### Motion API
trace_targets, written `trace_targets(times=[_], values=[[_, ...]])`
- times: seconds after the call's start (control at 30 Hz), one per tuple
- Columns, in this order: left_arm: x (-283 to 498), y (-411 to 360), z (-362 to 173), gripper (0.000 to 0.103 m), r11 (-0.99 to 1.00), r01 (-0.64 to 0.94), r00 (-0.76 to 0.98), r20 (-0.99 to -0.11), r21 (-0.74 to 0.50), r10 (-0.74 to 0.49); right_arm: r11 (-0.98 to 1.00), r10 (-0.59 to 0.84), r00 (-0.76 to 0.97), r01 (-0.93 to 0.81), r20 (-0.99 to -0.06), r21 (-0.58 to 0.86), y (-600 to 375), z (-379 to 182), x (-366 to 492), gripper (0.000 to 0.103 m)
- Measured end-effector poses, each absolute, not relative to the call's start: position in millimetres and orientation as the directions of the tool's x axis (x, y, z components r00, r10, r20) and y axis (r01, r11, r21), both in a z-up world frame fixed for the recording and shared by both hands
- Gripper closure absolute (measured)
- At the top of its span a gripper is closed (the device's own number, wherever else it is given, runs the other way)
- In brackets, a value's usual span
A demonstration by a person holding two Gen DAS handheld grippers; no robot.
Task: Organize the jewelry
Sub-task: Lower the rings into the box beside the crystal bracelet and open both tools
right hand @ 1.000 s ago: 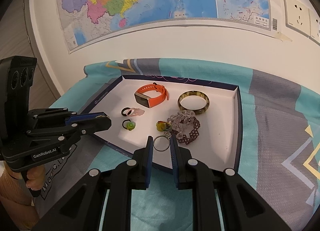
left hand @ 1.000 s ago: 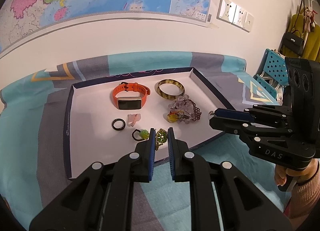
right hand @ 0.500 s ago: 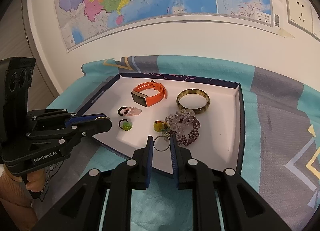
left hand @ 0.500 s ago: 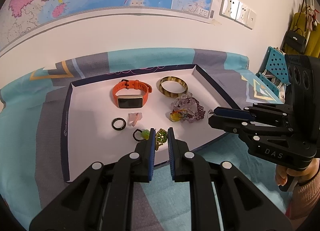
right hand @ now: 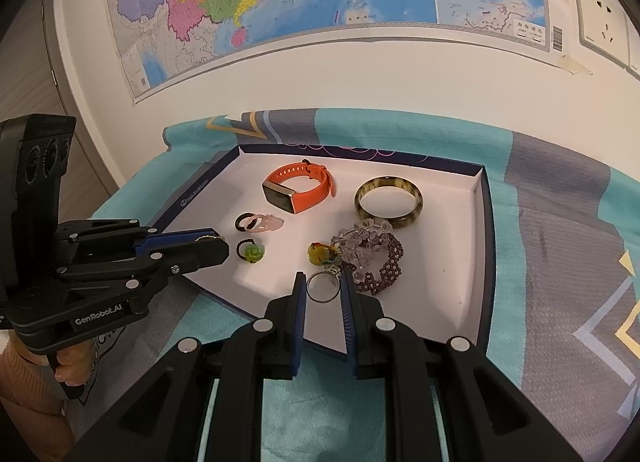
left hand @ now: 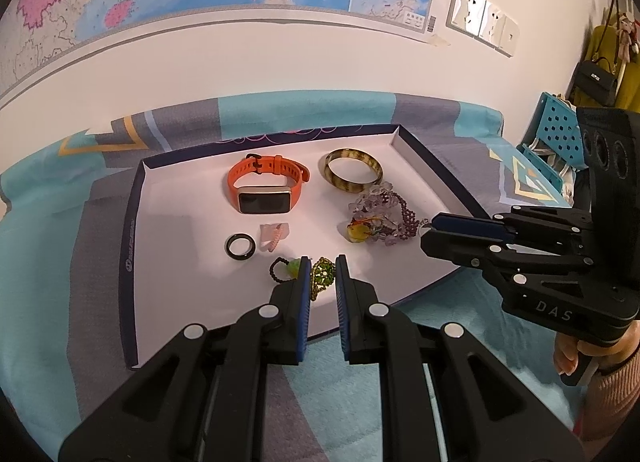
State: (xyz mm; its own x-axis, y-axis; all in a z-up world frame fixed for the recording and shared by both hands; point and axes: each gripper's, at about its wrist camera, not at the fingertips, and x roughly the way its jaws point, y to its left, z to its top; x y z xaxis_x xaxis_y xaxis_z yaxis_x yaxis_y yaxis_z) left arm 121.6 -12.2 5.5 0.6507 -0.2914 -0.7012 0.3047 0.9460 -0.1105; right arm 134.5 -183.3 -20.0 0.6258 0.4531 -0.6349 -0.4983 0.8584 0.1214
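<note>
Most jewelry already sits in the tray (right hand: 486, 198) mid-frame; left gripper (left hand: 322, 274) pinches a green beaded piece (left hand: 322, 275), right gripper (right hand: 323, 287) pinches a silver ring (right hand: 322, 288), both unplaced.

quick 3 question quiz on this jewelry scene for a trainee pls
1. True or false: the orange-strapped smartwatch lies inside the shallow white tray with the dark blue rim.
2. What sits between the jaws of the right gripper? A) a pearl earring B) a thin silver ring C) a wooden comb
3. Fill the blank: the green beaded ornament is held by the ___ gripper.

Key: 1 true; 2 B; 3 left, as the left gripper has the ornament between its jaws.
</note>
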Motion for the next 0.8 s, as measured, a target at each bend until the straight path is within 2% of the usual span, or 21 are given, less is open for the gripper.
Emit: trace_targets(times=[0.8], values=[[132.0,-11.1,-5.8,0.091,0.953,0.278,0.629,-0.727,-0.119,-0.275,0.859,0.451,0.616,-0.497,-0.646,0.126,-180.7,-24.6,140.7,0.088]])
